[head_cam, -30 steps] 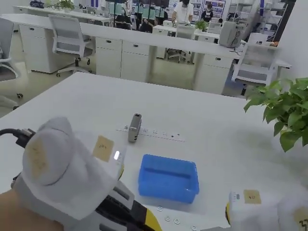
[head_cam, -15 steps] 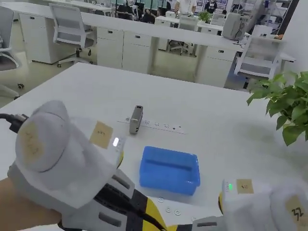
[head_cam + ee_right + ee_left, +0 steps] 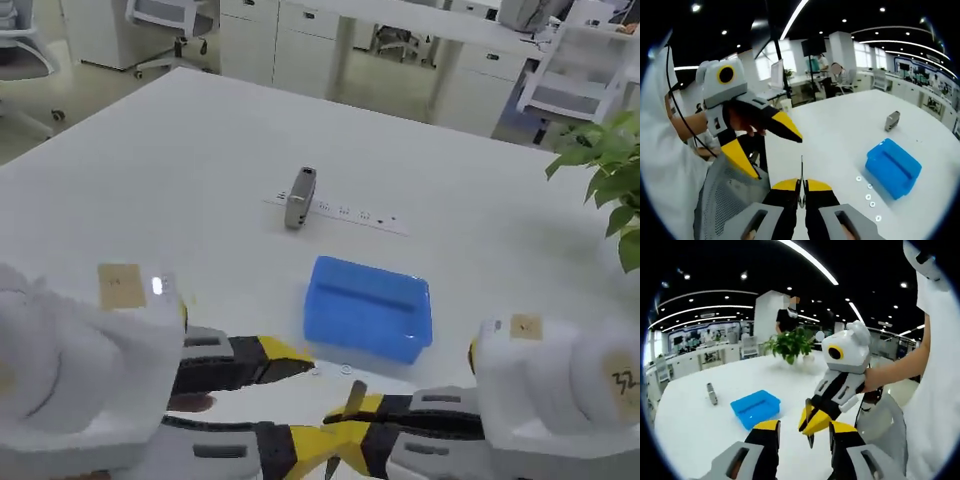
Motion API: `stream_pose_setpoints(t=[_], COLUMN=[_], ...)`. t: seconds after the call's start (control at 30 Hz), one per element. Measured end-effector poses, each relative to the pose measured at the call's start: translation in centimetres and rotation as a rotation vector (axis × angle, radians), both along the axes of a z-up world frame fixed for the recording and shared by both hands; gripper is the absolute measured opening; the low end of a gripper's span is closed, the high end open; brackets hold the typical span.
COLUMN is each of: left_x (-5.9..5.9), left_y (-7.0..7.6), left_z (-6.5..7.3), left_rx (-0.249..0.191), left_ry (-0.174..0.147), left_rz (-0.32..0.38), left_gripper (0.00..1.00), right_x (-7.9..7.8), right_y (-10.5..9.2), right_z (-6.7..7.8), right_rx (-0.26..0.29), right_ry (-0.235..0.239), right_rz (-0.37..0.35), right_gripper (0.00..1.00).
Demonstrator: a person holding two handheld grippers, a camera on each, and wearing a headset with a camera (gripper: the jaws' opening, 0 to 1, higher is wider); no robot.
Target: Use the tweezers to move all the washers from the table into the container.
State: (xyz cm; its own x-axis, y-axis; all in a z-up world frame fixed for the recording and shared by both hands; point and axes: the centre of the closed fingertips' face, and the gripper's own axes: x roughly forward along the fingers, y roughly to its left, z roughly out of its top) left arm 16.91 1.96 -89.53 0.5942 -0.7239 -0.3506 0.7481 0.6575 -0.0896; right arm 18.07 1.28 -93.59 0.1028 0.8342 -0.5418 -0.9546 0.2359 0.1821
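Downward tilt of the headset since a second ago had dropped the office desks out of the top of the head view and brought both claws' jaws into it, low in the picture; a second ago little more than their white housings had shown.

The right claw (image 3: 801,187) was held with its jaws together, clamped on the tweezers (image 3: 801,170), whose thin tip stood up between the yellow tips. The left claw (image 3: 776,157) faced it from the opposite side with its jaws apart and nothing between them. In the left gripper view the right claw's tips and the tweezers' point sat just above the gap of the left claw's jaws.

The blue container (image 3: 370,305) stood on the white table (image 3: 200,150), just beyond the two claws. The washers (image 3: 867,192) lay loose on the table beside the container's near wall, apart from the tweezers.

Past the container the table ran wide and bare up to a grey plug (image 3: 299,197) on a flush socket strip, with a plant (image 3: 610,170) at the right edge.
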Motion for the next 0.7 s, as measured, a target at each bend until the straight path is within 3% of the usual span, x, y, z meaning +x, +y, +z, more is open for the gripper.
stream_pose_setpoints(t=[0.07, 0.23, 0.37, 0.43, 0.57, 0.63, 0.7], left_x=[-0.2, -0.6, -0.6, -0.5, 0.0, 0.5, 0.8], left_y=[0.9, 3.0, 4.1, 4.3, 4.7, 5.5, 5.8], left_z=[-0.7, -2.2, -4.5, -6.0, -7.7, -7.6, -7.6], left_rx=[0.015, 0.057, 0.142, 0.175, 0.171, 0.236, 0.247], left_ry=[-0.001, -0.011, -0.007, 0.020, 0.055, 0.000, -0.016], left_rz=[0.075, 0.219, 0.264, 0.269, 0.300, 0.327, 0.349], left_gripper=[0.45, 0.49, 0.64, 0.73, 0.81, 0.81, 0.83], right_x=[0.8, 2.6, 4.3, 5.4, 7.6, 8.7, 9.4], right_y=[0.0, 0.2, 0.5, 0.5, 0.6, 0.6, 0.6], right_z=[-0.1, -0.5, -0.6, -0.8, -0.9, -0.9, -1.3], right_rx=[0.002, 0.006, 0.016, 0.018, 0.043, 0.054, 0.044], right_ry=[0.001, -0.006, -0.015, -0.026, -0.037, -0.055, -0.075], right_rz=[-0.014, -0.030, -0.052, -0.072, -0.148, -0.187, -0.205], right_gripper=[0.00, 0.01, 0.01, 0.01, 0.01, 0.01, 0.01])
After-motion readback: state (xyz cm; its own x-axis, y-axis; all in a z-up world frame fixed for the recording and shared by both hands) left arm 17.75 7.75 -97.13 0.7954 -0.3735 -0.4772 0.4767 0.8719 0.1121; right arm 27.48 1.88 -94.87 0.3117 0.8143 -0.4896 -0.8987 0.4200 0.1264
